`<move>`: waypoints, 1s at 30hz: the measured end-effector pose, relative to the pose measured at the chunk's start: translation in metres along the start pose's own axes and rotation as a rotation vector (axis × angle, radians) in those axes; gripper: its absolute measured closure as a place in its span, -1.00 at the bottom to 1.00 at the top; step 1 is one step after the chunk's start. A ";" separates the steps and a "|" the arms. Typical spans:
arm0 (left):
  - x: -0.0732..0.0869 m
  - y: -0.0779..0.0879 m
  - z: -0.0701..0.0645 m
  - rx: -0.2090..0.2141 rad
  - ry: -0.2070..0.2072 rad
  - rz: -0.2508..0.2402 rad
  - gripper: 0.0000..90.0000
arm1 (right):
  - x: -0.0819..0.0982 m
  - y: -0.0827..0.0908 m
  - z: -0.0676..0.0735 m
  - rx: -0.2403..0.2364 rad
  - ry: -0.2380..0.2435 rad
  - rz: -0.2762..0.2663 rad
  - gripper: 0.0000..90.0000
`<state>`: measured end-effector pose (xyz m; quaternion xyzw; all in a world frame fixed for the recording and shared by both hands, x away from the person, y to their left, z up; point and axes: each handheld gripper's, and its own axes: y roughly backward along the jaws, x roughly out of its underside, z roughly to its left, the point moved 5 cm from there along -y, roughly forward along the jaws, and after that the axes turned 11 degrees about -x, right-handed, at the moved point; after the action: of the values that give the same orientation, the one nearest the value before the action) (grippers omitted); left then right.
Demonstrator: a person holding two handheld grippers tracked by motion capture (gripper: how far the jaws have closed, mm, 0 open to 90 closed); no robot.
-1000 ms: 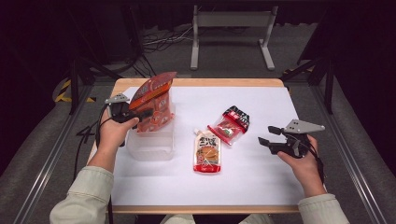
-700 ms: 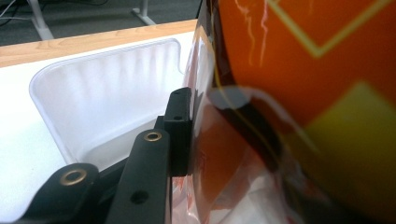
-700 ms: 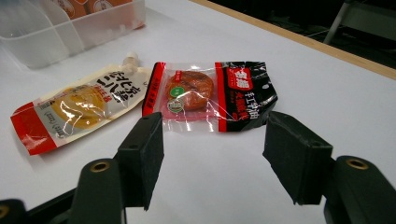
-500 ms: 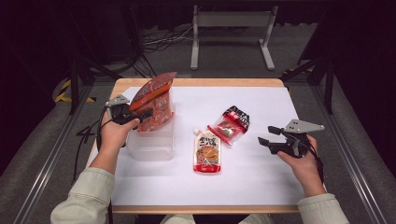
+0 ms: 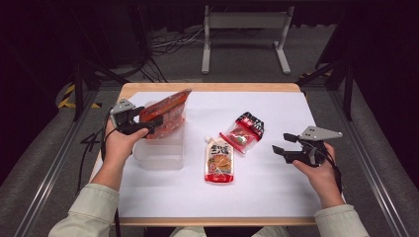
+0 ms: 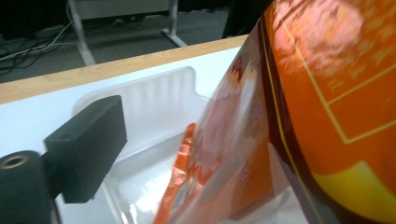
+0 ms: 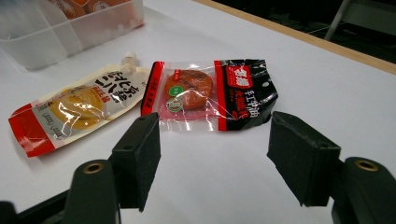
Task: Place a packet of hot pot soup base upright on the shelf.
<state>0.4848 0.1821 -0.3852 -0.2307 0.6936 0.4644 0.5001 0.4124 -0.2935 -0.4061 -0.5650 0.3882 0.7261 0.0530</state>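
At the table's left, the left gripper was clamped on an orange pouch, holding it upright in a clear tub. Mid-table lay a spouted pouch, with a red-black packet beside it. Rightward, the right gripper hovered, jaws apart, over the white sheet.

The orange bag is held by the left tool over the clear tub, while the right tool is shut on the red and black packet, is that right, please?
Not quite. The right tool is open and holds nothing: the right gripper view shows its jaws spread, with the red and black packet lying on the white table beyond them. The rest stands: the left tool holds the orange bag over the clear tub.
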 end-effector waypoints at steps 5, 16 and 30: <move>-0.001 0.016 -0.003 -0.020 -0.031 -0.041 -0.70 | 0.001 0.002 0.000 0.003 -0.003 -0.003 -0.23; -0.005 0.025 0.036 -0.184 0.083 -0.102 -0.62 | 0.001 0.001 0.001 0.001 -0.003 -0.001 -0.24; 0.005 0.042 0.036 -0.173 0.107 -0.125 -0.73 | 0.000 0.002 0.001 0.006 -0.002 -0.008 -0.24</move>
<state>0.4676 0.2340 -0.3745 -0.3402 0.6608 0.4777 0.4685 0.4108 -0.2946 -0.4054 -0.5658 0.3879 0.7253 0.0580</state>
